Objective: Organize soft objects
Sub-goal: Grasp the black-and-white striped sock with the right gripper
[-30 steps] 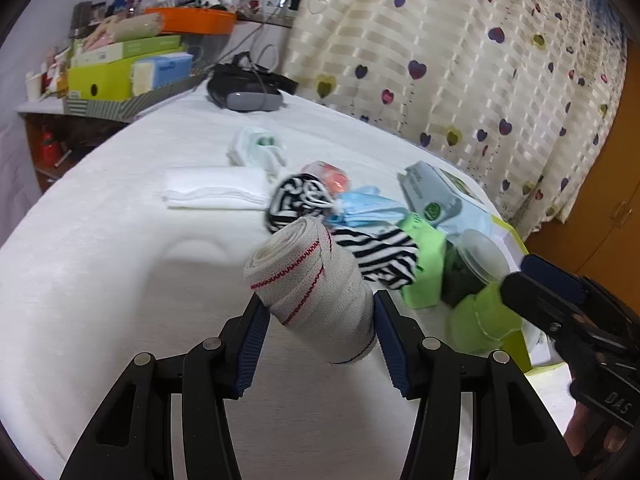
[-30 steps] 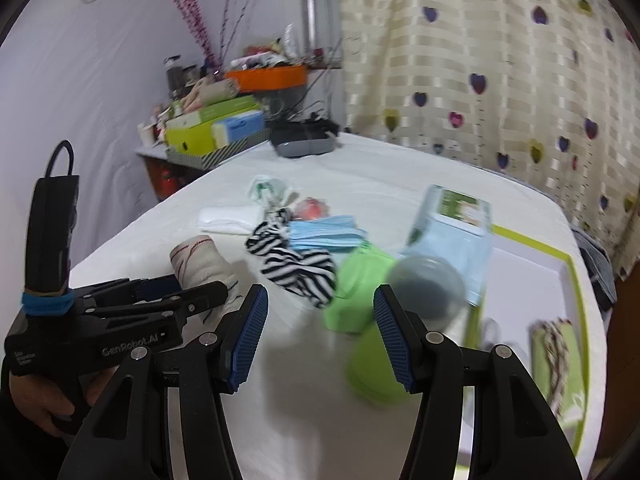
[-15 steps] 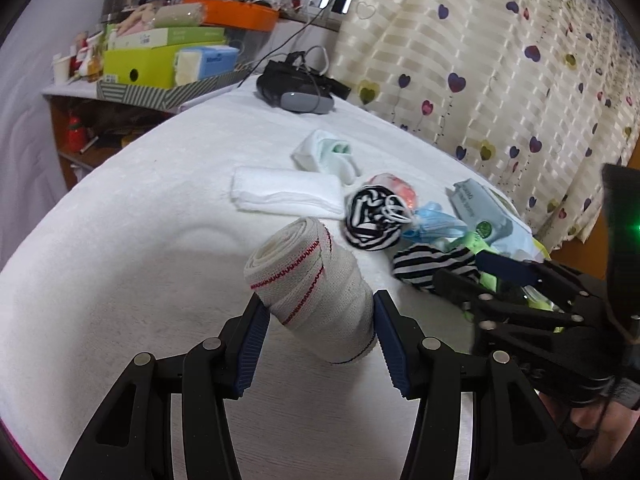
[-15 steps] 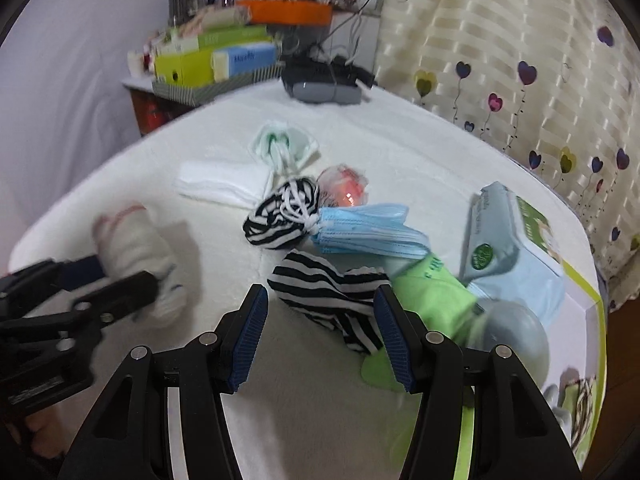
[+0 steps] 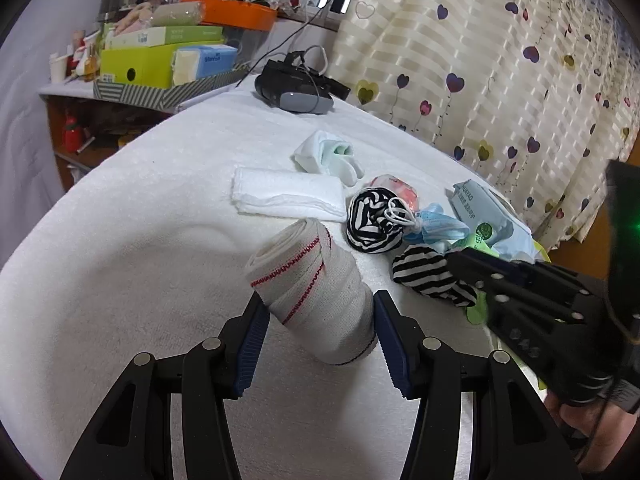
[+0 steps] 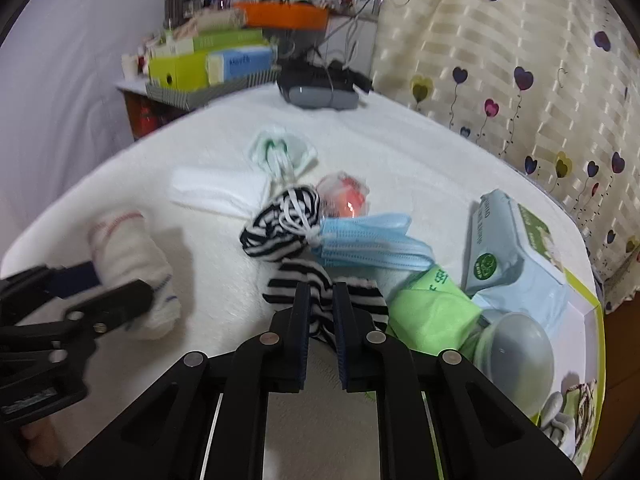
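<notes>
Left tongs [image 5: 320, 320] pinch the rolled bandage [image 5: 312, 284] across its lower half, roll tilted up off the white-covered surface [image 5: 140, 272], near the front edge. Right tongs [image 6: 321, 312] are closing on the striped sock [image 6: 320, 292], fabric already bunched between the pads, jaws nearly together. The sock lies mid-surface, at the near end of the pile.

Risks, as I read it:
- Sock grip is on a thin fold near one end. Lifting could let the fabric slide out, or the loose end could drag.
- The sock touches the green cloth [image 6: 432, 312] and sits just beside the blue masks [image 6: 368, 244]. Mask ear loops tangle over the second striped bundle [image 6: 280, 224], so pulling the sock may tow neighbours along.
- Both tongs work close together; the right one sits just right of the bandage in the left view, so crossing paths could knock the roll loose.
- Bandage is gripped on a soft, springy roll; a squeeze off-centre may make it pop forward.

Hard to make out:
- Right view is motion-blurred on its left side; bandage and left tongs are smeared there.
- Whether the two striped pieces are joined or separate: cannot tell.
- The red-orange thing in clear wrap [image 6: 344, 196] behind the stripes: unclear what it is.
- Green-rimmed tray [image 6: 588, 340] at the right edge is cut off; its contents are only partly visible behind the wipes pack [image 6: 516, 248] and grey dome lid [image 6: 516, 340].
</notes>
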`<act>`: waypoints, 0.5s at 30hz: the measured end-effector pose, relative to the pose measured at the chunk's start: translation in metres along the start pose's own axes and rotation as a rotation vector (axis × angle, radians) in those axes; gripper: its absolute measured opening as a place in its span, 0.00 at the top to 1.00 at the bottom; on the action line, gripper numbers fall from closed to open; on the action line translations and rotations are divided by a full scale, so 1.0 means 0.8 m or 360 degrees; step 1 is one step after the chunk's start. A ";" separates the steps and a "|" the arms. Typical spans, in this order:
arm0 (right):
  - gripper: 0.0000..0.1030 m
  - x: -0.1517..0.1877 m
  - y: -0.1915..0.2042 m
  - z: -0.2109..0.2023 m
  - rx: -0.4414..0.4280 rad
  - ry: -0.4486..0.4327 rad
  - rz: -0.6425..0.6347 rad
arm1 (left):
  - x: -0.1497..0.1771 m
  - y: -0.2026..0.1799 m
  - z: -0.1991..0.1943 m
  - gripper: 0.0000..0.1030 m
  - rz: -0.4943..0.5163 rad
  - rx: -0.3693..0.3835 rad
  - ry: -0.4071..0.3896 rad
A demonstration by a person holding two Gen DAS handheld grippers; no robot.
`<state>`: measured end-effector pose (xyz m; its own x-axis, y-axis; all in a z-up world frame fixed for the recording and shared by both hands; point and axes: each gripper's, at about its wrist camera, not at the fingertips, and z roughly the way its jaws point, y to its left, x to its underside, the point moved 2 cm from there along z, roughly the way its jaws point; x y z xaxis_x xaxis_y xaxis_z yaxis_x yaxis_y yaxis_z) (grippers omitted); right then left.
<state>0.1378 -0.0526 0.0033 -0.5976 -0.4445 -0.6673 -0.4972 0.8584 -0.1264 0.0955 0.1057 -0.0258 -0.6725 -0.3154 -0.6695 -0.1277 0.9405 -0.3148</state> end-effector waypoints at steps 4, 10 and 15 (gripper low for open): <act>0.89 0.001 -0.001 -0.025 -0.0060 -0.0079 0.0035 | -0.002 -0.008 -0.009 0.49 0.0020 -0.0007 -0.0025; 0.90 0.009 -0.008 -0.054 -0.0117 -0.0148 0.0077 | -0.001 -0.026 -0.023 0.49 0.0065 0.0011 -0.0055; 0.89 0.010 -0.013 -0.040 -0.0123 -0.0084 0.0053 | 0.000 -0.029 -0.025 0.49 0.0069 0.0009 -0.0059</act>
<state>0.1181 -0.0733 0.0233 -0.5815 -0.4003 -0.7082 -0.5260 0.8491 -0.0480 0.0837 0.0863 -0.0052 -0.6498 -0.2789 -0.7071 -0.0947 0.9527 -0.2888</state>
